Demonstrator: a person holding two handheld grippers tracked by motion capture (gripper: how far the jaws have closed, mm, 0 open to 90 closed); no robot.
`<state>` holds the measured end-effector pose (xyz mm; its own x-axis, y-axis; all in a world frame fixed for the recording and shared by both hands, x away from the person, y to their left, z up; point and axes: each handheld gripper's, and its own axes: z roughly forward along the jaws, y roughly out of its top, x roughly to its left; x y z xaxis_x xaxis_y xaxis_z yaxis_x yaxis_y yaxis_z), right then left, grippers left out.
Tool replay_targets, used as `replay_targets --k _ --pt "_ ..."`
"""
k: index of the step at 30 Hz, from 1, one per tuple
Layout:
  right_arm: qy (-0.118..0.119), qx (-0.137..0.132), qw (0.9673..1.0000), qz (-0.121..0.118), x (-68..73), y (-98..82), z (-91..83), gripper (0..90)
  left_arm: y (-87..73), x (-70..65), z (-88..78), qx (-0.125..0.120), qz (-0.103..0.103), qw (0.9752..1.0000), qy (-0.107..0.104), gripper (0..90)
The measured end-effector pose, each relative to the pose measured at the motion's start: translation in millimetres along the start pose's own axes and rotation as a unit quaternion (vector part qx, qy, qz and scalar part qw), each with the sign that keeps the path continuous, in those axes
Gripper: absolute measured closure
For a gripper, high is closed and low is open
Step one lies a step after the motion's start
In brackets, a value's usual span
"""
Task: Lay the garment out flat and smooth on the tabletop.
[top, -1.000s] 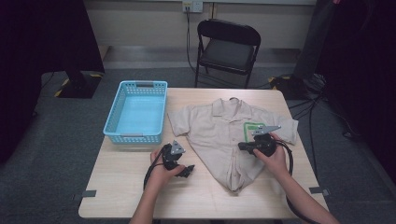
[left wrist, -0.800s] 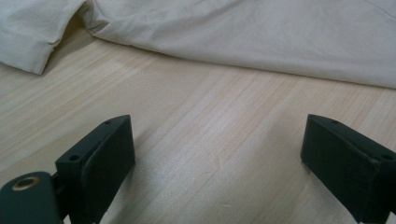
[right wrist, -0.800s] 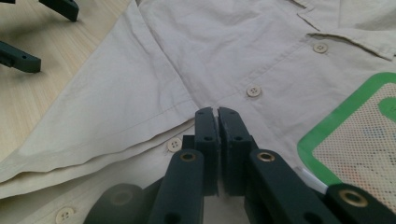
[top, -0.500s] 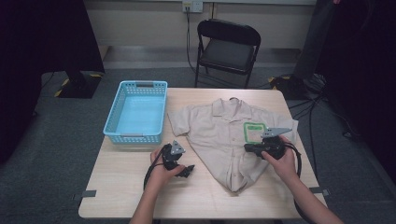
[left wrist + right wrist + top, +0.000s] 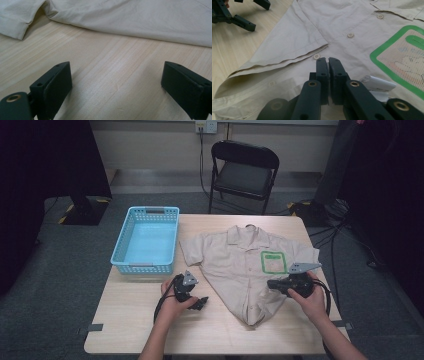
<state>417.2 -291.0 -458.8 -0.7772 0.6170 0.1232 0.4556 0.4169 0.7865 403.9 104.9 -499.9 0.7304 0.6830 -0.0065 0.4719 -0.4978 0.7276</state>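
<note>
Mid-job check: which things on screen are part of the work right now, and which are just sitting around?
In the job:
- beige shirt, spread on the table
- right gripper, shut, over the shirt
- left gripper, open, beside the shirt's edge

Just lying about:
- blue basket, nothing in it
- folding chair

Shirt (image 5: 130, 17) cut off by left gripper view's top edge. White label (image 5: 377, 83) partly behind right gripper (image 5: 328, 60); its print unreadable.
</note>
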Motion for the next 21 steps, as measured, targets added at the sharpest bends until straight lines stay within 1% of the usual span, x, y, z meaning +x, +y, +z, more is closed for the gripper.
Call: replay_targets --k 8,12,21 --pt "0.007 0.002 1.0 -0.001 3.5 -6.7 -9.2 87.3 0.0 0.0 0.0 0.0 0.0 1.0 0.0 9.4" --pt "0.006 -0.002 1.0 -0.001 4.4 -9.8 -14.2 87.3 0.0 -0.1 0.0 0.0 0.0 1.0 0.0 9.3" --pt "0.005 0.0 1.0 -0.002 5.2 -16.3 -22.5 87.0 0.0 0.0 0.0 0.0 0.0 1.0 0.0 9.3"
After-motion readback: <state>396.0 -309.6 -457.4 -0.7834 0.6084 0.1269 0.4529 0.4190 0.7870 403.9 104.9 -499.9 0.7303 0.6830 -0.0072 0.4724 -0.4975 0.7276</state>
